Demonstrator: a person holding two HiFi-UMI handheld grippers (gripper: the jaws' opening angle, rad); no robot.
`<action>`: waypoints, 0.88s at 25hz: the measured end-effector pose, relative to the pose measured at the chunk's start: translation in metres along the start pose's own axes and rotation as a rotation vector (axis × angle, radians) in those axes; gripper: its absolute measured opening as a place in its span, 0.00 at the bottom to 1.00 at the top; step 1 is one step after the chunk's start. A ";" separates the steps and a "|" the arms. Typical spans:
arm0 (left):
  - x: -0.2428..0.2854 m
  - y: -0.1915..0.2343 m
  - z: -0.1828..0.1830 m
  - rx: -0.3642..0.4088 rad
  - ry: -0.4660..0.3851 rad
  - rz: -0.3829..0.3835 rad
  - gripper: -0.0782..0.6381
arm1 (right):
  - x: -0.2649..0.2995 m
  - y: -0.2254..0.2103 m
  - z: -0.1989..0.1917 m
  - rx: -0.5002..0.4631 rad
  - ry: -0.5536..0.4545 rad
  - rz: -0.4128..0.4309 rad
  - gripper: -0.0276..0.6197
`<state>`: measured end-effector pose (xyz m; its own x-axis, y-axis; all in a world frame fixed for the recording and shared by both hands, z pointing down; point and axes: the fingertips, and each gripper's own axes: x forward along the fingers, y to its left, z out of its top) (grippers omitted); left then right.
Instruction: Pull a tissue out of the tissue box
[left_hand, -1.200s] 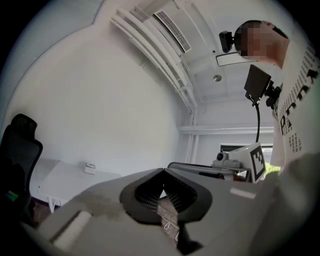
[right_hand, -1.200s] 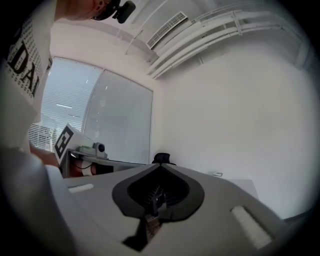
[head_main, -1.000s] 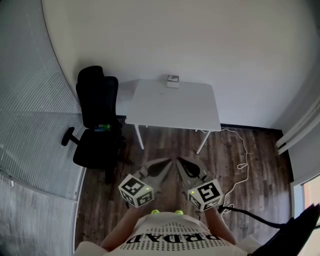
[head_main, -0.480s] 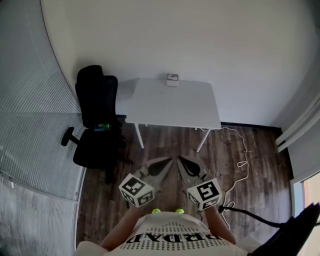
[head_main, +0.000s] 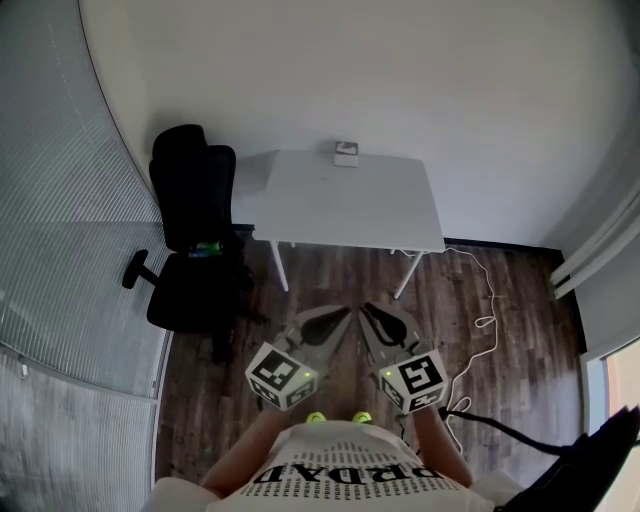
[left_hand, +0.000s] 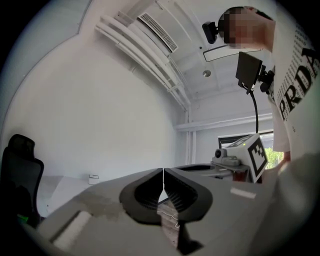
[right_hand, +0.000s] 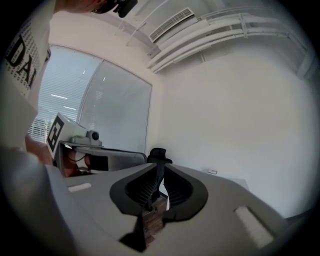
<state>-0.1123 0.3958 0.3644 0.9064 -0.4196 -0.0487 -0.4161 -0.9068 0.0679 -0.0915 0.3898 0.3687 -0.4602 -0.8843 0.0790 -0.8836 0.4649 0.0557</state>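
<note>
The tissue box is a small white box at the far edge of the white table, against the wall. It shows tiny in the left gripper view and in the right gripper view. I stand well back from the table with both grippers held level in front of my chest, their tips close together. My left gripper is shut and empty. The jaws of my right gripper are opening, with a narrow gap and nothing between them.
A black office chair stands left of the table. A white cable trails over the wood floor at the right. A black cable runs near my right side. A glass wall curves along the left.
Both grippers sit a little lower and further right in the head view. The table and the tissue box have not moved.
</note>
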 end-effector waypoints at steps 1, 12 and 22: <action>-0.001 0.003 0.000 0.010 -0.002 0.003 0.10 | 0.003 0.000 0.000 -0.006 0.006 -0.002 0.12; -0.007 0.027 0.020 0.129 -0.052 0.105 0.12 | 0.020 -0.006 0.009 -0.044 0.002 -0.065 0.10; 0.018 0.051 0.002 0.099 0.000 0.196 0.12 | 0.039 -0.015 0.006 -0.017 -0.009 -0.008 0.10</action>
<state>-0.1175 0.3425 0.3644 0.8076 -0.5881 -0.0447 -0.5894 -0.8076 -0.0225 -0.0966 0.3477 0.3654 -0.4543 -0.8881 0.0697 -0.8855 0.4588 0.0733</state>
